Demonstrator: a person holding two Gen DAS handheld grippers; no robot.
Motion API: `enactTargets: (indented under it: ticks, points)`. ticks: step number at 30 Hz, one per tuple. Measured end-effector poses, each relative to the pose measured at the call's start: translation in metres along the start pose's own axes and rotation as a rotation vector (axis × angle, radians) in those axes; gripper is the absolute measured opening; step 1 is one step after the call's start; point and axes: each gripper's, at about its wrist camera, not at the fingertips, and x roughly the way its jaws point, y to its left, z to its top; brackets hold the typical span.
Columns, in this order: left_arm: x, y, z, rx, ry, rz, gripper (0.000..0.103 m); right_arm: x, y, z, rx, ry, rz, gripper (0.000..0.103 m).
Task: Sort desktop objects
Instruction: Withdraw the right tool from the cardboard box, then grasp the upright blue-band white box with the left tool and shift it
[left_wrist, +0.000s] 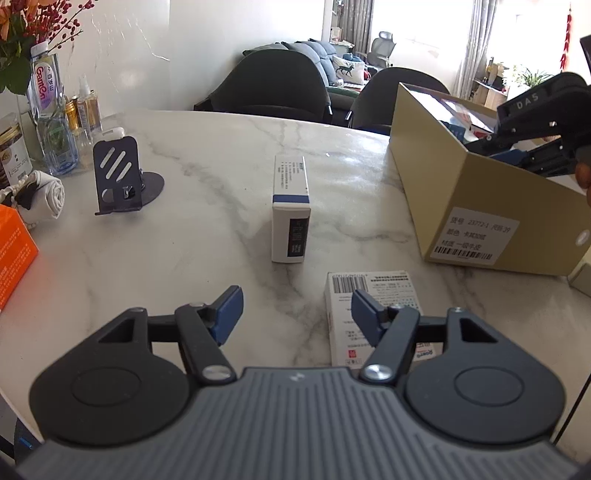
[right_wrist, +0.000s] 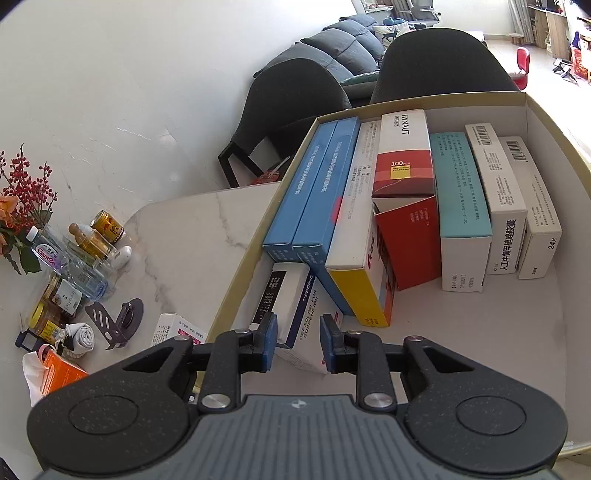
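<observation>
My left gripper (left_wrist: 295, 314) is open and empty, low over the marble table (left_wrist: 184, 240). A white and blue medicine box (left_wrist: 290, 218) stands ahead of it. A flat white box with a barcode (left_wrist: 373, 314) lies under its right finger. My right gripper (right_wrist: 297, 341) is inside the tan cardboard box (right_wrist: 240, 280), with its jaws partly apart around the end of a white box with dark lettering (right_wrist: 291, 310); whether they touch it is unclear. Several medicine boxes (right_wrist: 402, 206) stand packed in the cardboard box. The right gripper shows in the left wrist view (left_wrist: 535, 133) above the cardboard box (left_wrist: 461, 192).
A dark phone stand (left_wrist: 118, 173), bottles (left_wrist: 48, 110), a rolled cloth (left_wrist: 48, 195) and an orange box (left_wrist: 14, 254) sit at the table's left. Dark chairs (left_wrist: 273, 85) stand behind the table. A white box (right_wrist: 177, 328) lies beside the cardboard box's left wall.
</observation>
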Motion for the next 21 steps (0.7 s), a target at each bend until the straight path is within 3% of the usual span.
enactTargets:
  ticks: [13,16,20,21]
  points:
    - [0.025,0.007,0.018,-0.015,-0.007,0.046,0.066,-0.036,-0.006,-0.020,0.026,-0.132,0.058,0.033]
    - [0.035,0.010,0.020,-0.036,0.005,0.045,0.066,-0.047,-0.001,-0.028,0.004,-0.176,0.064,0.039]
    - [0.048,0.007,0.022,-0.045,0.021,0.040,0.066,-0.064,0.006,-0.043,-0.013,-0.257,0.068,0.070]
    - [0.051,0.006,0.022,-0.043,0.024,0.044,0.066,-0.067,0.007,-0.047,-0.014,-0.274,0.070,0.073]
